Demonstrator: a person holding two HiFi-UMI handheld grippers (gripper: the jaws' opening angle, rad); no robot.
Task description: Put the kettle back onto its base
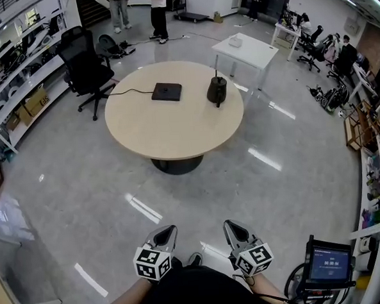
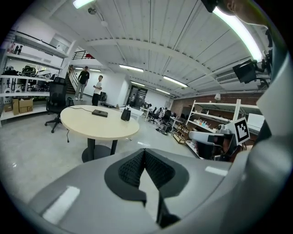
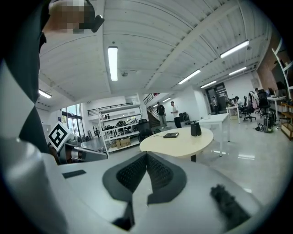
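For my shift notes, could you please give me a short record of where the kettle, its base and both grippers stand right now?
kettle: black, upright on the round table, right of the base, not touching it
base: flat black square, nothing on it, cord running to the table's left edge
left gripper: shut, empty, far short of the table
right gripper: shut, empty, far short of the table
task: kettle not yet on base

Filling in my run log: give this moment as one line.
kettle: on table, beside base, not on it | left gripper: shut, empty | right gripper: shut, empty
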